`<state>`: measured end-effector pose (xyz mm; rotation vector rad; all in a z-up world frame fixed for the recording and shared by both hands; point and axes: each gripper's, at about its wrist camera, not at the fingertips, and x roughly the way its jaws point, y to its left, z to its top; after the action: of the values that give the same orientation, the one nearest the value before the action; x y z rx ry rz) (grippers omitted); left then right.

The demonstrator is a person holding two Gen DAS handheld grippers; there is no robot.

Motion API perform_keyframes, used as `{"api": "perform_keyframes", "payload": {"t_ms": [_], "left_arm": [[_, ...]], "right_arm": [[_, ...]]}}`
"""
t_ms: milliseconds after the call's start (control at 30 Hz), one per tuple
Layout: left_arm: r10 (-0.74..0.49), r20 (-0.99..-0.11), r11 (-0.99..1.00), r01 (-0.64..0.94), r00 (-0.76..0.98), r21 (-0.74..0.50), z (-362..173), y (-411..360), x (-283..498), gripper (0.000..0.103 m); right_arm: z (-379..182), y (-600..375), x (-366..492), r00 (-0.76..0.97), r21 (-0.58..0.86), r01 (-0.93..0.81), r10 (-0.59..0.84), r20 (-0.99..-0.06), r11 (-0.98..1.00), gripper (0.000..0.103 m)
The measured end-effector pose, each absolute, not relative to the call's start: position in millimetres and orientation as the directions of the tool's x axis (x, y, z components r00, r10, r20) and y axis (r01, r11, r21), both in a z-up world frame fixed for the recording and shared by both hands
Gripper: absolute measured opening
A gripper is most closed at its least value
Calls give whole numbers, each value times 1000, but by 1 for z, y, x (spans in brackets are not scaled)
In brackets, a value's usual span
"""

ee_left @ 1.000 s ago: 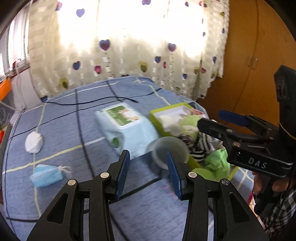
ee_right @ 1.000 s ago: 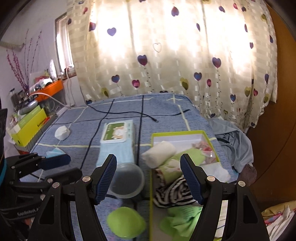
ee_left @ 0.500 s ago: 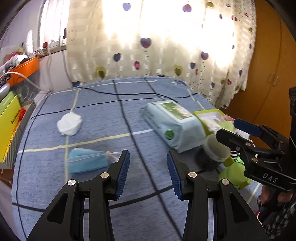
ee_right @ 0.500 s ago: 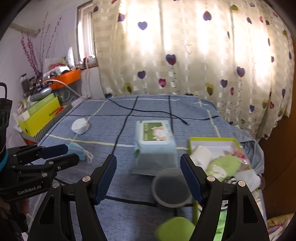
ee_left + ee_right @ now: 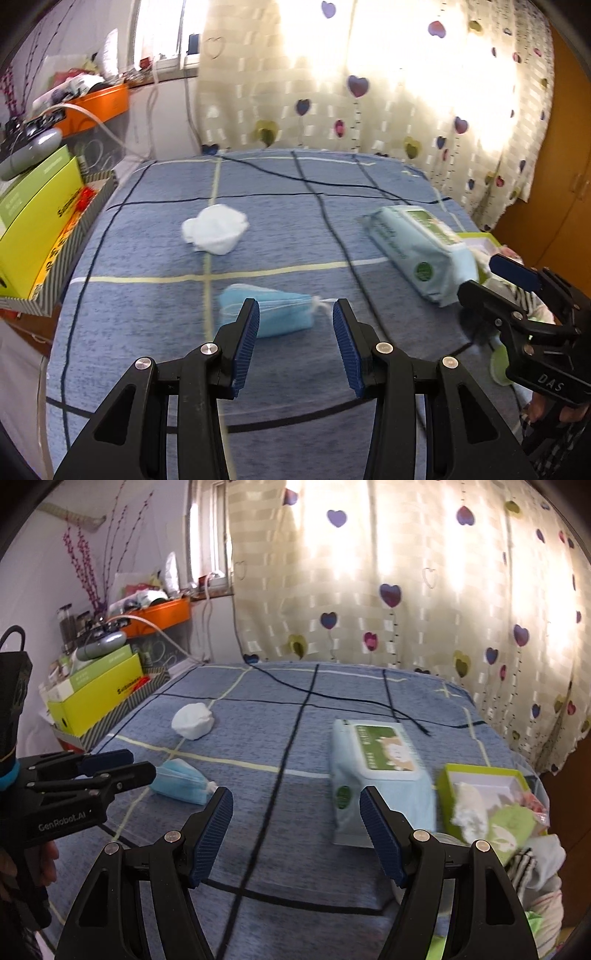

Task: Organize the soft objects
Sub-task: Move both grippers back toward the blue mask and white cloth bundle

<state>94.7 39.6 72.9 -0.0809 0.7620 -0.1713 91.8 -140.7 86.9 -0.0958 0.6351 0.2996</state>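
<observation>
A folded blue face mask [image 5: 271,311] lies on the blue bedcover, just beyond my open, empty left gripper [image 5: 295,343]; it also shows in the right wrist view [image 5: 181,781]. A white balled cloth [image 5: 216,229] lies farther back [image 5: 192,720]. A pale blue wet-wipes pack [image 5: 376,771] lies right of centre [image 5: 417,251]. A lime-green box [image 5: 480,775] holds several soft items at the right edge. My right gripper [image 5: 295,832] is open and empty, low over the bed in front of the wipes pack.
A black cable [image 5: 332,698] runs across the back of the bed. A yellow-green carton [image 5: 33,221] and an orange tray [image 5: 159,616] stand on the left side. Heart-print curtains hang behind. A wooden wardrobe [image 5: 561,166] is at the right.
Both grippers swung left across the bed, away from the green box and the clear cup. The blue mask now lies right in front of my left gripper. Both stay open.
</observation>
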Motion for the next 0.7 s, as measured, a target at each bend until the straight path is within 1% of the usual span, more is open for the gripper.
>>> {"api": "perform_keyframes", "payload": {"t_ms": [233,333,367,433,500,600,700], "left_arm": [[-142,-691,989,78,708,-124,66,70,106,43],[-146,-692,987,62,707,-145,63,82,112,43],[-139,-694,988,55,706,-143,62,85,113,43],[-123,-697,991,45,707,-130,60,91,116,43],[-125,-699,990,38,704,-139,58,99,121,43],[-129,-703,987,23,700,-158,55,108,127,43],[-130,-709,985,10,693,-171,51,116,133,43]], "right_arm": [[75,-112,106,743,9,-340,275,-610,940,72],[69,-100,113,725,26,-367,304,-618,930,72],[68,-95,115,717,35,-382,320,-619,924,72],[63,-88,118,702,54,-409,352,-619,911,78],[56,-78,123,673,69,-441,380,-635,895,80],[45,-64,130,630,86,-482,413,-657,872,80],[38,-54,135,606,98,-517,444,-660,851,80]]}}
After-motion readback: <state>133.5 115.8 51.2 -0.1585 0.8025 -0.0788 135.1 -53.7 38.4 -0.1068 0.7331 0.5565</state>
